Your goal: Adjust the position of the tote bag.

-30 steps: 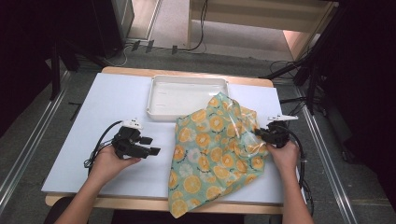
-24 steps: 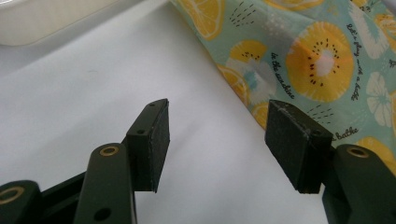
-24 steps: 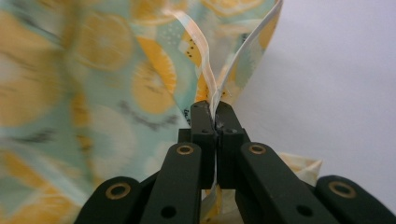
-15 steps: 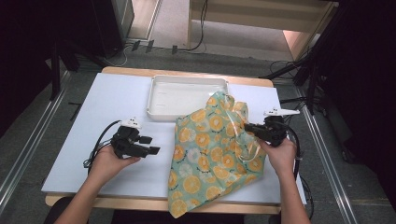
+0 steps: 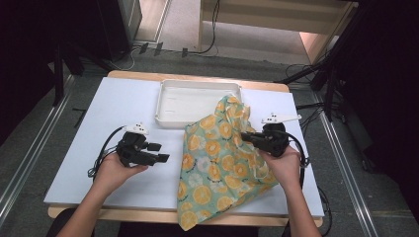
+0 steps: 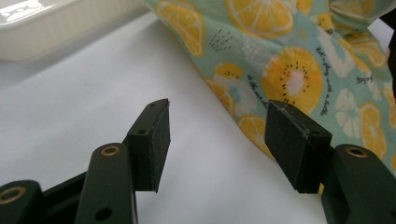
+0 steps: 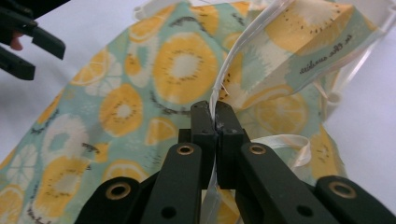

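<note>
White tray (image 5: 170,106) | bare inside | fruit-print cloth (image 5: 217,168) overlapping its corner

White-topped table (image 5: 123,106) with a wood edge on grey floor (image 5: 29,148). Metal rails (image 5: 34,153) run along both sides; black cables (image 5: 163,49) trail across the floor at the top of the frame. Light wooden furniture (image 5: 267,15) at upper centre, dark at the upper corners.
</note>
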Available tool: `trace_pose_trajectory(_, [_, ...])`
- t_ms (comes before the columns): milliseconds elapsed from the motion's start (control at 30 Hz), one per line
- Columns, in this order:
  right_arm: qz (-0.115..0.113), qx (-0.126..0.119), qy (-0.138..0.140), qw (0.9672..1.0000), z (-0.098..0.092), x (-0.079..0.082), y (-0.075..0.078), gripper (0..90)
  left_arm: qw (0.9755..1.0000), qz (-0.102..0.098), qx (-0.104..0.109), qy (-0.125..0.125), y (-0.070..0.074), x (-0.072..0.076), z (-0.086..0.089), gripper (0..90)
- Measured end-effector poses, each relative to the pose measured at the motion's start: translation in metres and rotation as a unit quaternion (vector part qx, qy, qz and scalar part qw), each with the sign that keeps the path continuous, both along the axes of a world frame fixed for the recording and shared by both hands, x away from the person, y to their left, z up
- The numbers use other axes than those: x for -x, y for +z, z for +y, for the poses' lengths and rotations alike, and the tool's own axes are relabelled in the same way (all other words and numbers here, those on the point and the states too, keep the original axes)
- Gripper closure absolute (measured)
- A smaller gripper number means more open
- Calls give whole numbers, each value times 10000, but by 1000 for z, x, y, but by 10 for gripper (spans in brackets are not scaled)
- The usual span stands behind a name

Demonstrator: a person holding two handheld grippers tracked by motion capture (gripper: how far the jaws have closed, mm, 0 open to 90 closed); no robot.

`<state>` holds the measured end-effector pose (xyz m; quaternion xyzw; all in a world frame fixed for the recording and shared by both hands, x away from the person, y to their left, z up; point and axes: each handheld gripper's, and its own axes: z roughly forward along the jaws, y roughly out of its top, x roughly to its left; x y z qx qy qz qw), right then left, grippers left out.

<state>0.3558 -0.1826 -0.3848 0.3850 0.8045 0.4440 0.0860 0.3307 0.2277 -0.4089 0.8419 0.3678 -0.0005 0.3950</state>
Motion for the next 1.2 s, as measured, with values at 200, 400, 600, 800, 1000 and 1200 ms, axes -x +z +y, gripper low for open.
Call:
trace_pose_trajectory(200, [-78, 11, 233, 9997, 18, 8, 6, 900, 10000, 13, -10, -62, 0, 2, -3, 415])
trace_pose_trajectory(400, [-152, -91, 468, 9987, 36, 17, 12, 900, 10000, -18, -15, -95, 3, 3, -4, 415])
trace_pose_trajectory(600, [-220, -134, 690, 9973, 58, 29, 18, 900, 9999, -20, 55, -106, 8, 3, -4, 415])
trace_pose_trajectory(800, [-277, -160, 909, 9953, 74, 37, 24, 900, 9998, -106, 105, -110, 22, 0, -5, 415])
trace_pose_trajectory(1000, [-380, -155, 1218, 9917, 96, 47, 29, 900, 9998, -157, 105, -67, 29, -3, -6, 414])
trace_pose_trajectory(1200, [-355, -106, 1525, 9876, 120, 51, 25, 900, 9998, -189, 83, 29, 32, -1, 1, 413])
